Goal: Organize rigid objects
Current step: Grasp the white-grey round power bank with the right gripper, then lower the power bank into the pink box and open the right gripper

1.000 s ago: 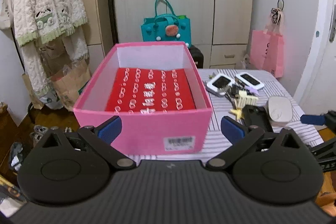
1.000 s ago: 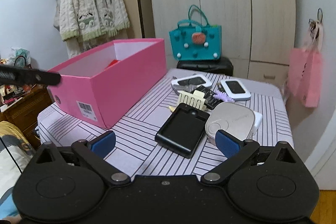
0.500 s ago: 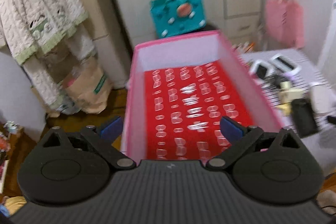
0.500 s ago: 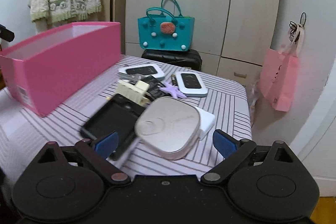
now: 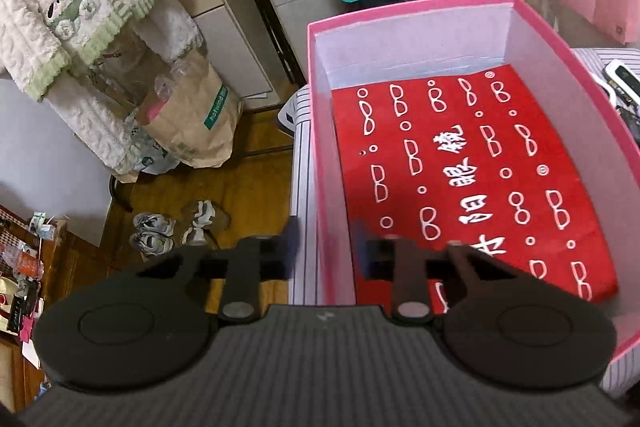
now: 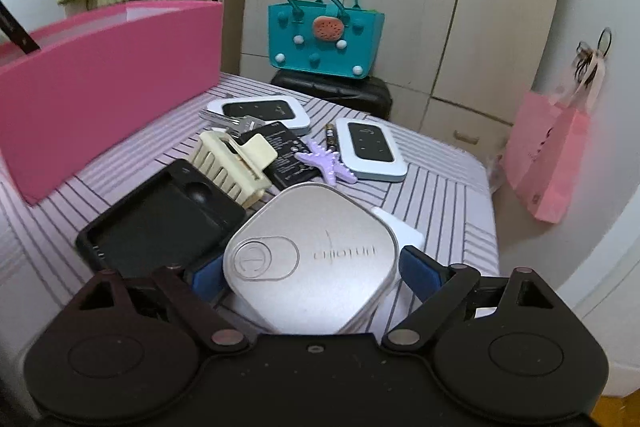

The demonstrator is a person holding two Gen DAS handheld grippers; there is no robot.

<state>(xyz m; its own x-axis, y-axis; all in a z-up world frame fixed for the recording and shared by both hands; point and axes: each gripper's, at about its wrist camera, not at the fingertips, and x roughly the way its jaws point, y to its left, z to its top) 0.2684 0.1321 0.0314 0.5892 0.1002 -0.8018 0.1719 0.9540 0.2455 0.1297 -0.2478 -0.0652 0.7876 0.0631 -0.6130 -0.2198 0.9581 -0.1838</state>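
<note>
A pink box (image 5: 320, 155) with a red patterned liner (image 5: 472, 179) stands on the striped table; it also shows in the right wrist view (image 6: 108, 83). My left gripper (image 5: 324, 247) straddles the box's left wall near the front corner, its blurred fingers close on either side of the wall. My right gripper (image 6: 308, 273) is open, its fingers on either side of a silver rounded tin (image 6: 312, 259). Whether the pads touch it is unclear. Beside the tin lie a black case (image 6: 160, 223), a cream hair claw (image 6: 232, 163), a purple starfish (image 6: 326, 163) and two white devices (image 6: 370, 149).
A teal bag (image 6: 324, 39) sits on a black case beyond the table. A pink bag (image 6: 552, 151) hangs at the right by the table's edge. Left of the table are paper bags (image 5: 188, 115) and shoes (image 5: 156, 231) on the wooden floor.
My left gripper moved left over the box's left wall and its fingers closed in a lot. My right gripper moved forward until the silver tin sits between its fingers.
</note>
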